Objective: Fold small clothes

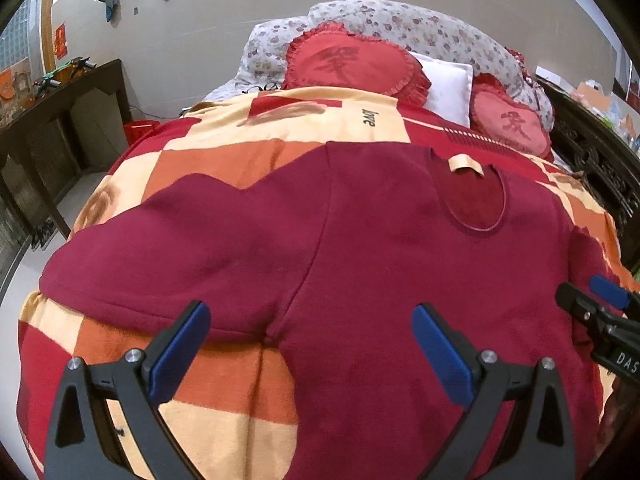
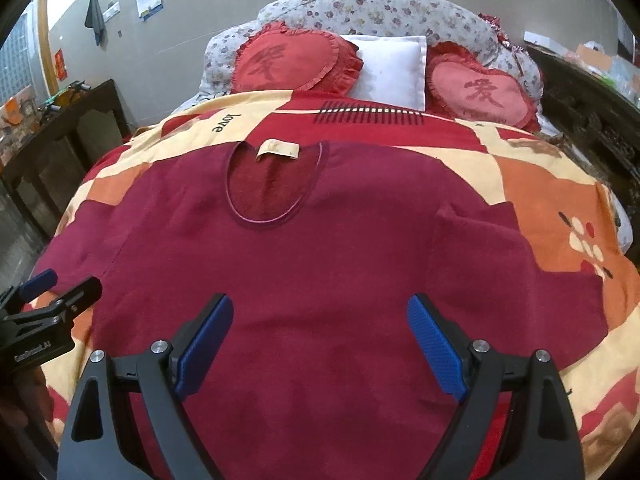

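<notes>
Both grippers up over the bed, nothing held. My left gripper (image 1: 310, 350) has its jaws spread wide, blue pads (image 1: 180, 354) bare, hovering above the shirt (image 1: 360, 240); I can't tell if any tip touches fabric. Between the left fingers sits the shirt's armpit seam, where the sleeve (image 1: 180, 232) branches off ahead and to the left, lying flat on the quilt (image 1: 224, 392). Quilt shows through under my left finger, shirt body under the other one. My right gripper (image 2: 320, 346) is equally wide open, pads (image 2: 438, 354) empty, with the shirt (image 2: 340, 280) body filling the whole gap between the fingers. Shirt is maroon, spread face up, neckline (image 2: 268, 188) ahead and slightly left of the right fingers, with a cream tag (image 2: 278, 150) at the collar's far edge. From the left camera the neckline (image 1: 472, 200) is ahead and to the right, tag (image 1: 466, 164) at its far side. Other sleeve (image 2: 500, 240) runs out right of the right fingers, somewhat rumpled near the shoulder. Each gripper sees the other at frame edge: right gripper (image 1: 600, 304) off beside my left one, left gripper (image 2: 48, 288) off beside my right, both over the shirt's lower part. Further ahead, past the collar: two red heart cushions (image 2: 292, 64), a white pillow (image 2: 392, 68) between them, floral bedding (image 2: 380, 8) behind. Dark cabinet (image 1: 60, 120) far left by the wall.
</notes>
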Demonstrator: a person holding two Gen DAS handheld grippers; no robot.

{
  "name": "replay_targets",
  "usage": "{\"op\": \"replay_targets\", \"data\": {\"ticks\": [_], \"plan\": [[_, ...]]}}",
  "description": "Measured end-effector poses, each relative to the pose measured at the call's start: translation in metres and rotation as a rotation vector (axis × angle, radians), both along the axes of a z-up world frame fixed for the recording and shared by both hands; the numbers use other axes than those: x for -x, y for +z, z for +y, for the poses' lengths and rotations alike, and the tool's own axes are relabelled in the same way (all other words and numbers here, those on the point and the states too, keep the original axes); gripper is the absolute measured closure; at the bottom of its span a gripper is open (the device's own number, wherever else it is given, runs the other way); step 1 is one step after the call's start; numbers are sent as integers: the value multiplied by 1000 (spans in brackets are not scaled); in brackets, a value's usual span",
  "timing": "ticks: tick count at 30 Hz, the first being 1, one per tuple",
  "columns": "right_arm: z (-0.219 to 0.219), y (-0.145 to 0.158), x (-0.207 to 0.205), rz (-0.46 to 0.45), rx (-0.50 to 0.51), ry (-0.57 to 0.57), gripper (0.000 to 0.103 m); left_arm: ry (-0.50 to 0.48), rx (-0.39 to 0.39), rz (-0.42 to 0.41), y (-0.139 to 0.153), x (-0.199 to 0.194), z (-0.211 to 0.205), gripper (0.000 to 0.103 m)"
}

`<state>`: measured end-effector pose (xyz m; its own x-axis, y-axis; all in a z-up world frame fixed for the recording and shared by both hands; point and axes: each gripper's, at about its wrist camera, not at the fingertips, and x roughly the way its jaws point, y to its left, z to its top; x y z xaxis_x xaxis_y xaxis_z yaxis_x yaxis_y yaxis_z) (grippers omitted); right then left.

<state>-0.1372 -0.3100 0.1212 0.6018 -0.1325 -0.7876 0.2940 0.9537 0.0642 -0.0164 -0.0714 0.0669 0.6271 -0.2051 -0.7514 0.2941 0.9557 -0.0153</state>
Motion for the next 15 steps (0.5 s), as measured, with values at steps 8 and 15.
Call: {"op": "replay_targets", "data": {"ticks": [8, 15], "plan": [[-5, -6, 1, -22, -86, -18, 0, 9, -2, 0, -1, -2, 2, 1], [-2, -15, -5, 14, -94, -5, 0, 15, -9, -3, -2, -5, 5, 1]]}}
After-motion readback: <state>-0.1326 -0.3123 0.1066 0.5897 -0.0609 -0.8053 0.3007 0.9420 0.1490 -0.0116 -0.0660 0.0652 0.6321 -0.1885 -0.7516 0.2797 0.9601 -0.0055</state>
